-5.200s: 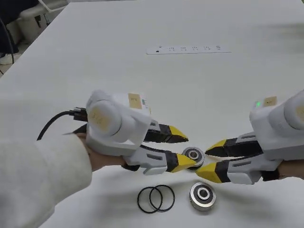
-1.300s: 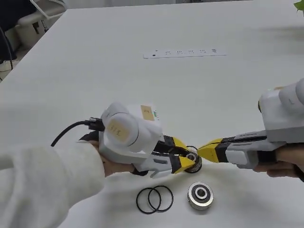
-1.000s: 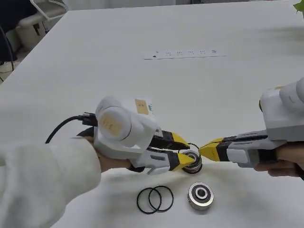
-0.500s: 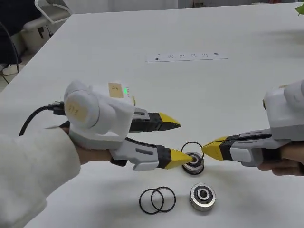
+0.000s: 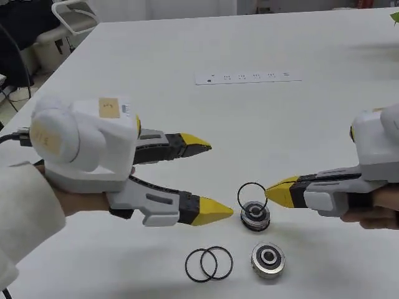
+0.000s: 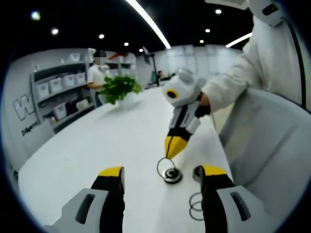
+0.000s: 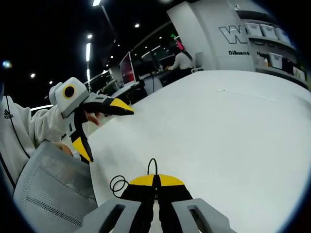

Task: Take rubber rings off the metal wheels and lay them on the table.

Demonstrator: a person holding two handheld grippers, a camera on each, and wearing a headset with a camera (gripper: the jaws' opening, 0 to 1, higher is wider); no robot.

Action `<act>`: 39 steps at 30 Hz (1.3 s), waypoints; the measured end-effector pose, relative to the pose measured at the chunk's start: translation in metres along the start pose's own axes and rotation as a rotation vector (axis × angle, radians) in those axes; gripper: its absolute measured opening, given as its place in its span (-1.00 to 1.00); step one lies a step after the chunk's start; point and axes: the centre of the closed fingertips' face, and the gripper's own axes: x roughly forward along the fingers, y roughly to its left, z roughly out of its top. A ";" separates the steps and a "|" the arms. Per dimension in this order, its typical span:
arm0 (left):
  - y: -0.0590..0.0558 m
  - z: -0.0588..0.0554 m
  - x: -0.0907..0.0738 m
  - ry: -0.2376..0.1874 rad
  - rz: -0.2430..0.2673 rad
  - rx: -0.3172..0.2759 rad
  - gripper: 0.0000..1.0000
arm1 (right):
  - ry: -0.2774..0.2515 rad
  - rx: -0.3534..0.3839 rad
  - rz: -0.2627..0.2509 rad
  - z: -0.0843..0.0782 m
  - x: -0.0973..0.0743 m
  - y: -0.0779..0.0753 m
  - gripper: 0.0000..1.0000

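Step in hand: stripping ring off wheel.
- Right gripper (image 5: 269, 193): clenched on ring (image 5: 252, 194), which stands upright over wheel (image 5: 255, 215).
- Left gripper (image 5: 219, 179): released, jaws wide, near wheel, apart from it.
- Loose rings (image 5: 209, 263): flat on table (image 5: 187, 99), beside second wheel (image 5: 268, 257).

Next, by judgement: draw ring clear and lay it by loose rings.

- Bare white table (image 5: 293, 124) open up to flat white socket strip (image 5: 248, 78).
- Near edge: two loose black rubber rings (image 5: 209, 263), silver metal wheel (image 5: 269, 258).
- Right gripper (image 5: 269, 193), clamped on a raised ring (image 5: 251, 183), flanks a second wheel (image 5: 255, 216).
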 end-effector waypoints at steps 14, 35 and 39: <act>0.008 -0.005 -0.056 -0.007 0.138 -0.017 0.56 | 0.002 -0.037 0.049 0.008 0.003 0.022 -1.00; -0.038 -0.060 -0.095 0.074 0.171 -0.123 0.85 | 0.123 -0.111 0.175 -0.016 0.020 0.065 -1.00; -0.042 -0.067 -0.098 0.086 0.181 -0.137 0.89 | 0.150 -0.119 0.196 -0.023 0.023 0.069 -1.00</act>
